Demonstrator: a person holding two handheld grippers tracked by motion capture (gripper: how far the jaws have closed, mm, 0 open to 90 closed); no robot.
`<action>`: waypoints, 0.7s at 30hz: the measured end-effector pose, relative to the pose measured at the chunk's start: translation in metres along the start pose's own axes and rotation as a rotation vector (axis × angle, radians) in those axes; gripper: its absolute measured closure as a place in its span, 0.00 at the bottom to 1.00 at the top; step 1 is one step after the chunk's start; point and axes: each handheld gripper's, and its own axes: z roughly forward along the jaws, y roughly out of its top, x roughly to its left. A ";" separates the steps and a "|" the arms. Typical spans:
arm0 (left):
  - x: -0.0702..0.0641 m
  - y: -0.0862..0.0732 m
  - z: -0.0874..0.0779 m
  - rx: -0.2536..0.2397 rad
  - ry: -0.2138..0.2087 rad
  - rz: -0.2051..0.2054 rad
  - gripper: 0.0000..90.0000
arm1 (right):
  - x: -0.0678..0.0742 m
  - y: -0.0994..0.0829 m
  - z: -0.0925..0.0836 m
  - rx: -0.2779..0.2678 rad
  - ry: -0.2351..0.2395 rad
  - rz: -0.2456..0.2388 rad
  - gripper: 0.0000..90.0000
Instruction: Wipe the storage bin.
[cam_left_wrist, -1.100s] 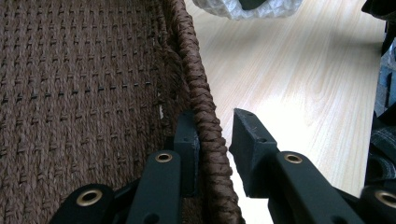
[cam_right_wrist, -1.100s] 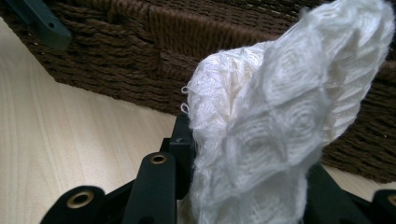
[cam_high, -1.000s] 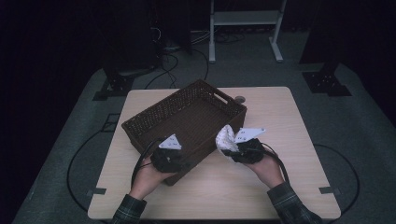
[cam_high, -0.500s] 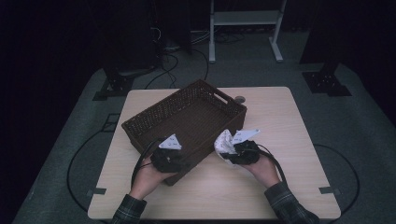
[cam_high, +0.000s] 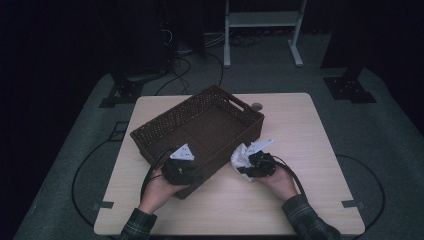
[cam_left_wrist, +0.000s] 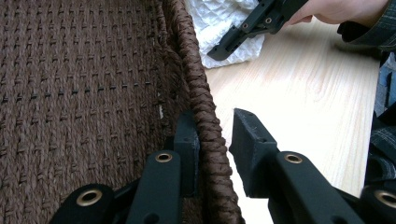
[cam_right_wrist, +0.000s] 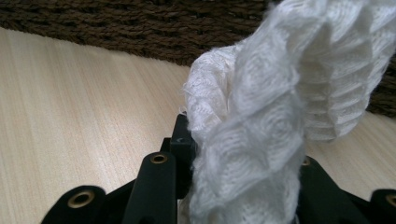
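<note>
the white cloth (cam_right_wrist: 261, 107) is bunched between the right tongs (cam_high: 250, 167), clamped in them just beside the wicker basket (cam_high: 200, 120) on the bench (cam_high: 310, 130). the left tongs (cam_left_wrist: 212, 140) straddle the basket's braided rim — inner jaw touching, outer one apart, seen close in the left gripper view. since a second ago the right tongs have sunk toward the bench — the left unmoved.

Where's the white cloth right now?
In the high view the white cloth is clamped in the right gripper, right of the basket, low over the table.
</note>
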 end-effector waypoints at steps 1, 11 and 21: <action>0.000 0.000 0.000 0.000 0.000 0.000 0.79 | 0.001 0.000 -0.001 0.000 -0.001 0.000 0.75; 0.000 0.000 0.000 0.000 0.000 -0.001 0.79 | 0.011 0.009 -0.025 -0.068 -0.026 -0.046 0.75; 0.000 0.000 0.000 0.000 0.000 -0.002 0.79 | 0.023 0.020 -0.045 -0.134 -0.025 -0.076 0.75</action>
